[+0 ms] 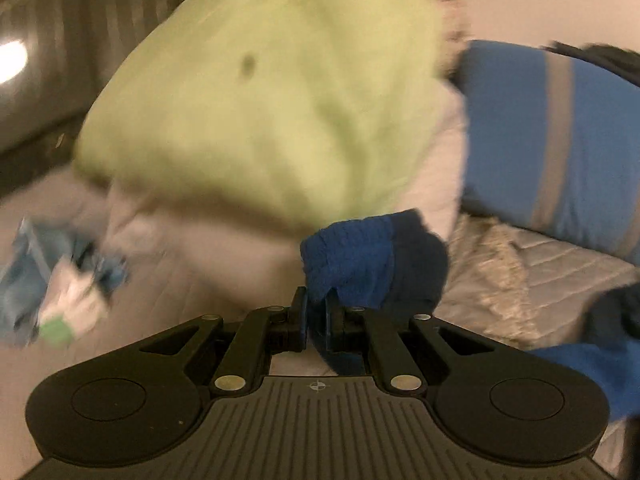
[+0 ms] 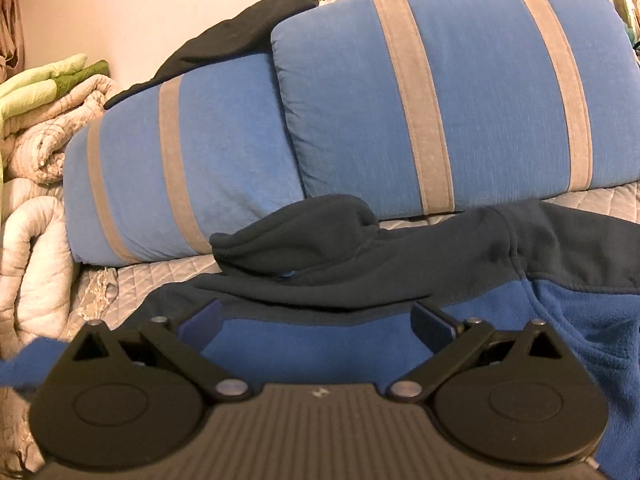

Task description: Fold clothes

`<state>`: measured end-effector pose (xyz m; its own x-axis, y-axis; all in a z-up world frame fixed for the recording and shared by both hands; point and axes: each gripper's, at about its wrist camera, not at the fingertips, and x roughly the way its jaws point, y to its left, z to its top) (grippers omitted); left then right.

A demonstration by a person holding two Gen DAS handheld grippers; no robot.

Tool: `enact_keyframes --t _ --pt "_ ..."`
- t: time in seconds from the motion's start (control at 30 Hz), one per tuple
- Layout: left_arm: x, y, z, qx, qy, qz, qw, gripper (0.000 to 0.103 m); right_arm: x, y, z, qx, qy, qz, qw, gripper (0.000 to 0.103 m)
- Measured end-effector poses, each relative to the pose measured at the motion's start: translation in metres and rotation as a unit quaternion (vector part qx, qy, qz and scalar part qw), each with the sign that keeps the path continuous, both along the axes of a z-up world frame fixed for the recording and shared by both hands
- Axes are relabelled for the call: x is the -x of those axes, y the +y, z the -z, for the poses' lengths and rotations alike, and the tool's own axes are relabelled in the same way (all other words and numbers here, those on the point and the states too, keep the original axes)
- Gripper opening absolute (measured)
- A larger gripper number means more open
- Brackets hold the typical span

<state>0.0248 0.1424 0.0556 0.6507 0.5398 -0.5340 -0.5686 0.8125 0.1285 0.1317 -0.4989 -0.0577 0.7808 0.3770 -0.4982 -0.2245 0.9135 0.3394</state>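
A blue and navy fleece jacket [image 2: 360,276] lies spread on the quilted bed, its navy collar bunched in front of the pillows. My right gripper [image 2: 316,320] stands open just above the jacket's blue chest, with nothing between its fingers. In the left wrist view, my left gripper [image 1: 316,308] is shut on the blue cuff of the jacket's sleeve [image 1: 360,256], which is lifted off the bed and bunched above the fingertips. This view is blurred by motion.
Two blue pillows with grey stripes [image 2: 460,92] lean at the head of the bed. A lime green blanket [image 1: 272,88] and pale quilts [image 2: 48,140] are piled to the left. Crumpled blue and white clothes [image 1: 60,280] lie on the bed at the left. A black garment [image 2: 240,32] rests behind the pillows.
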Motion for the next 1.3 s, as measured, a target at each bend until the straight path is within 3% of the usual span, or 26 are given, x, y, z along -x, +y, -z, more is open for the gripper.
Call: enact_keyframes --t 0.17,0.3,0.43,0.53,0.57,0.67,0.73,0.8,1.0,1.03,1.17,1.23,1.3 --pt "0.007 0.028 -0.003 0.048 -0.001 -0.036 0.9982 0.008 -0.002 0.004 0.003 0.012 0.008 0.0 1.0 0.103" --pt "0.009 0.026 -0.023 0.049 -0.022 -0.018 0.9984 0.008 -0.002 0.007 0.005 0.021 0.011 -0.001 1.0 0.103" --pt "0.028 0.021 -0.036 0.02 -0.069 0.012 0.9973 0.008 -0.001 0.01 0.006 0.028 0.011 -0.001 1.0 0.103" --pt "0.053 0.018 -0.004 -0.03 -0.108 0.03 0.9932 0.009 -0.001 0.012 0.008 0.033 0.012 -0.004 0.999 0.103" --pt "0.058 0.018 0.017 -0.037 -0.096 0.022 0.9945 0.009 -0.001 0.014 0.008 0.036 0.012 -0.005 0.999 0.103" --pt "0.07 0.028 0.099 0.006 -0.018 -0.022 0.9996 0.009 -0.001 0.017 0.009 0.041 0.015 -0.01 0.999 0.103" --pt "0.08 0.033 0.131 0.052 -0.002 -0.048 0.9975 0.009 0.0 0.018 0.009 0.042 0.016 -0.013 0.999 0.103" --pt "0.087 0.035 0.145 0.088 -0.004 -0.068 0.9937 0.009 0.0 0.018 0.009 0.043 0.016 -0.011 0.999 0.103" --pt "0.084 0.032 0.147 0.089 0.027 -0.076 0.9928 0.013 -0.001 0.019 0.012 0.047 0.023 -0.009 0.999 0.103" --pt "0.085 0.032 0.146 0.086 0.033 -0.079 0.9927 0.016 -0.001 0.02 0.012 0.048 0.023 -0.01 0.999 0.103" --pt "0.091 0.029 0.139 0.078 0.045 -0.107 0.9901 0.047 0.001 0.021 0.012 0.052 0.019 -0.012 0.998 0.103" --pt "0.096 0.028 0.133 0.079 0.04 -0.125 0.9882 0.054 0.001 0.021 0.012 0.051 0.021 -0.011 0.998 0.103" --pt "0.098 0.022 0.125 0.082 0.023 -0.107 0.9907 0.055 0.0 0.021 0.012 0.05 0.022 -0.009 0.998 0.103"
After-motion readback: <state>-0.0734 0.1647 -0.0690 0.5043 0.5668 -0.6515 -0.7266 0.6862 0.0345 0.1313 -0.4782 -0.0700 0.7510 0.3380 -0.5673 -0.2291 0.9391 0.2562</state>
